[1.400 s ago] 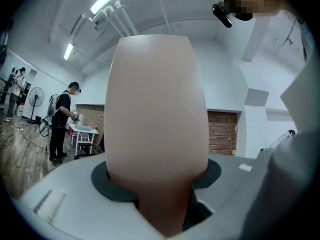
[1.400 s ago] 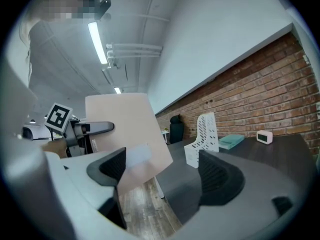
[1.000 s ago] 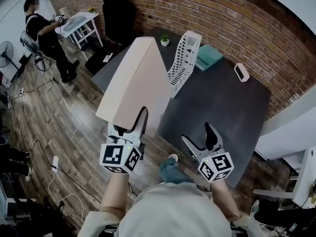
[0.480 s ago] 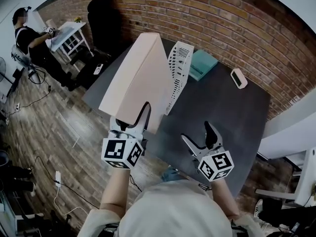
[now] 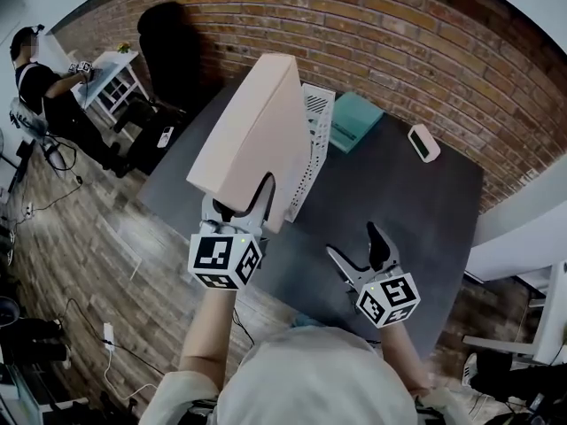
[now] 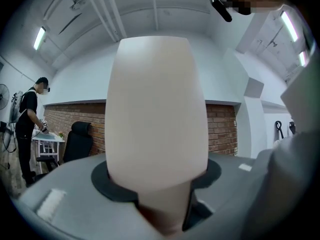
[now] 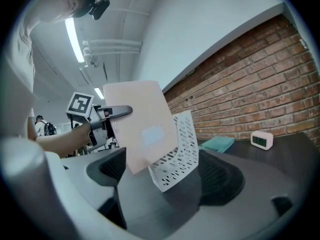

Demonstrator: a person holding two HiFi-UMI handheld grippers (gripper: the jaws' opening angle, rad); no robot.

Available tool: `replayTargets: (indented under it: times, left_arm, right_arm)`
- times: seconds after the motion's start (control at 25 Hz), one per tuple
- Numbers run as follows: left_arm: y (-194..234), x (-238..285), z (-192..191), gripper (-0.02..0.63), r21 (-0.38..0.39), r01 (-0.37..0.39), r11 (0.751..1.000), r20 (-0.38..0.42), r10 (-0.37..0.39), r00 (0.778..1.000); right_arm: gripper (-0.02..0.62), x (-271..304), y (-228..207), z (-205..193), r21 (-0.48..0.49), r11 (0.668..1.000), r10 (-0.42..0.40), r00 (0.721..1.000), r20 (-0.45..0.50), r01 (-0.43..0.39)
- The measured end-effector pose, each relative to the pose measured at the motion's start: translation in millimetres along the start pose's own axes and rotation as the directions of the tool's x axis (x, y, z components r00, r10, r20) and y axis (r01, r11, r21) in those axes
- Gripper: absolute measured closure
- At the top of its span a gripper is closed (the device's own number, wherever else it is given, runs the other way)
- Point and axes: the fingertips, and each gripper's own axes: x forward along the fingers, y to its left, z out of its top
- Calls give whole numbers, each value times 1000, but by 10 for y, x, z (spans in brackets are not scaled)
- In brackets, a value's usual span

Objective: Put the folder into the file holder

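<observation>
A pale pink folder (image 5: 252,135) is held tilted, above the dark table (image 5: 416,220). My left gripper (image 5: 241,209) is shut on its near lower edge. The folder fills the left gripper view (image 6: 157,109), the jaws clamped on its bottom. A white perforated file holder (image 5: 312,149) stands on the table just right of and behind the folder, partly hidden by it. In the right gripper view the folder (image 7: 142,129) hangs in front of the file holder (image 7: 177,156), above the table. My right gripper (image 5: 358,244) hovers open and empty near the table's front edge.
A teal book (image 5: 354,118) lies behind the file holder and a small white clock (image 5: 423,142) sits at the back right. A brick wall runs behind the table. A black chair (image 5: 164,42), a white side table (image 5: 111,73) and a person (image 5: 40,82) are at the far left.
The left gripper has carried the folder forward and to the right, so it now overlaps the file holder. The right gripper has stayed where it was.
</observation>
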Motion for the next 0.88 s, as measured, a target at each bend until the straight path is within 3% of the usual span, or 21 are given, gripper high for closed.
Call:
replayTargets:
  times: [0.88]
  left_arm:
    - [-92,954,-214,337,45,49,998,-24,-48,999]
  right_arm:
    - [169,25,-422,-196,48,998,-44,998,-47,46]
